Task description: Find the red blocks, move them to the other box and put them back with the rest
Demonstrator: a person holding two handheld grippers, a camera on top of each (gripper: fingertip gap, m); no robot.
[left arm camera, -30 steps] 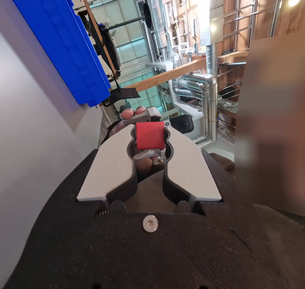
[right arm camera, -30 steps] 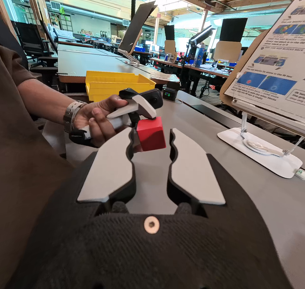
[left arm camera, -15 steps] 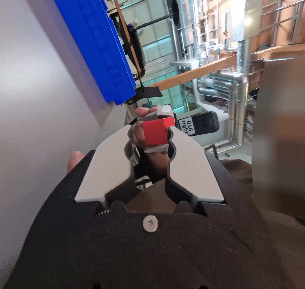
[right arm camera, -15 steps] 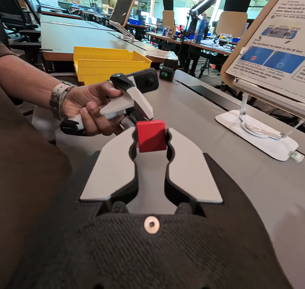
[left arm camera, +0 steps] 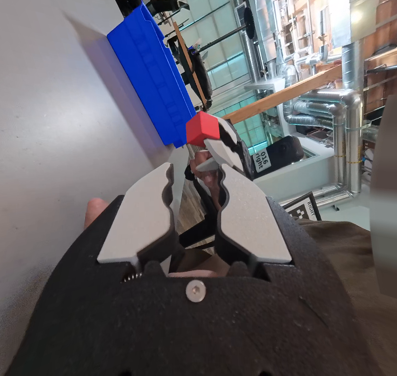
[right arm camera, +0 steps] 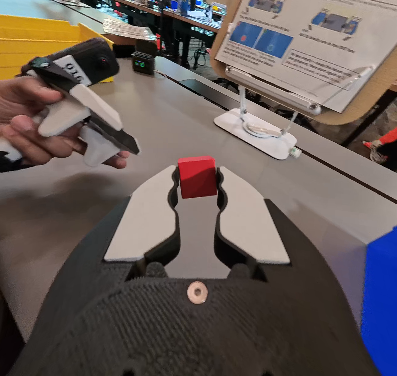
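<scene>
Both views are brightly lit from overhead, glare is seen on the grey table (right arm camera: 171, 116), edges are bent by wide-angle distortion, and the instruction board (right arm camera: 311, 33) is blurred.

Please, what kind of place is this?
Probably an open workshop or lab office: rows of long work desks behind, exposed metal ducts with wooden beams, and an instruction board on a stand on the grey table.
</scene>
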